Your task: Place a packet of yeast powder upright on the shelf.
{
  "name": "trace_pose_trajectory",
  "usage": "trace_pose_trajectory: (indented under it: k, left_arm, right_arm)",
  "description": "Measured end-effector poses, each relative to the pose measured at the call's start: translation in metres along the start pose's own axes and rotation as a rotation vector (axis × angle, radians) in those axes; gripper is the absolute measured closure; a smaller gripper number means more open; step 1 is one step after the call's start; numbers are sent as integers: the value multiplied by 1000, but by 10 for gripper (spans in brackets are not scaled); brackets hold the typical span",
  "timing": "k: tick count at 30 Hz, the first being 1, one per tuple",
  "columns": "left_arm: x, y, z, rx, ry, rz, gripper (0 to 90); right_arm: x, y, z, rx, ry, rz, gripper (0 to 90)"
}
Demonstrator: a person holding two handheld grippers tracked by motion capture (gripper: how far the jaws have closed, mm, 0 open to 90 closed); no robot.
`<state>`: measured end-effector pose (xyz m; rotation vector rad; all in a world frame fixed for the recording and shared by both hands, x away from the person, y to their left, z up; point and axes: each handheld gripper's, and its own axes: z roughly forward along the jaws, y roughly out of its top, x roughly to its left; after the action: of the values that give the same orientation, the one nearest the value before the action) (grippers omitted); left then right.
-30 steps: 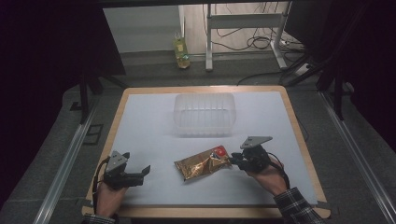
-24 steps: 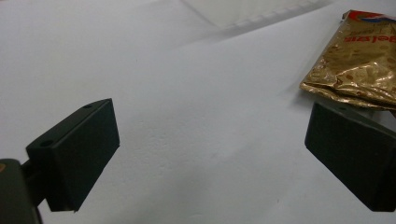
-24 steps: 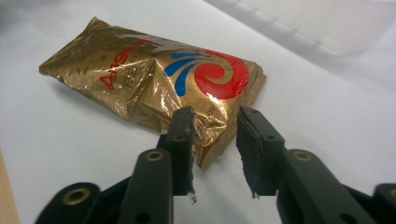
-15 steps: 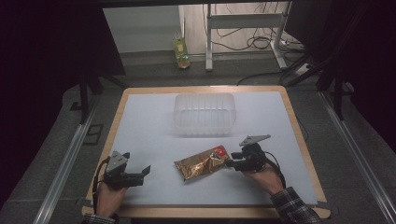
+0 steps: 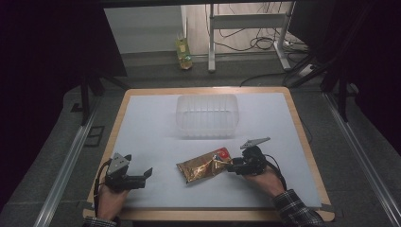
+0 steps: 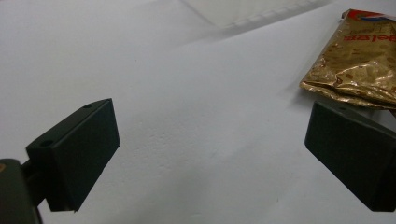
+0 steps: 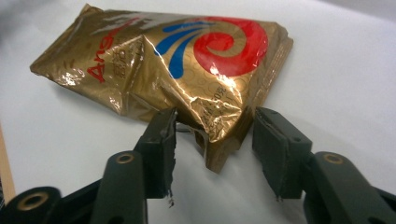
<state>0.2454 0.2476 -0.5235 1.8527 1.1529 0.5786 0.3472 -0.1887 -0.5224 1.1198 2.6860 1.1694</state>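
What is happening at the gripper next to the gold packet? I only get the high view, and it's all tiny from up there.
Observer: The right gripper view shows it close up. The right gripper has the gold packet's near corner between its jaws. They have just been closing, but there is a gap on one side, so it isn't squeezing yet.
Operator: Is anything printed on the packet?
Observer: Yes, a red and blue swirl with red lettering beside it.
Operator: And the other gripper?
Observer: The left gripper is wide open over the bare white table surface, with nothing between its jaws.
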Motion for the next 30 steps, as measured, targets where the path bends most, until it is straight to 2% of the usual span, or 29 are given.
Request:
trace_pose_trajectory:
  k: [9, 13, 14, 23, 30]
  left_arm:
    - [0, 0, 0, 0, 0, 0, 28]
    - [0, 0, 0, 0, 0, 0, 28]
    - [0, 0, 0, 0, 1, 0, 29]
    - [0, 0, 0, -1, 1, 0, 29]
    - [0, 0, 0, 0, 1, -2, 28]
  right_arm:
    - [-3, -2, -2, 13, 4, 17, 733]
    - [-3, -1, -4, 11, -7, -1, 823]
    - [-3, -1, -5, 8, -10, 1, 869]
    - [2, 2, -11, -15, -9, -13, 890]
    - [8, 6, -18, -42, -3, -43, 891]
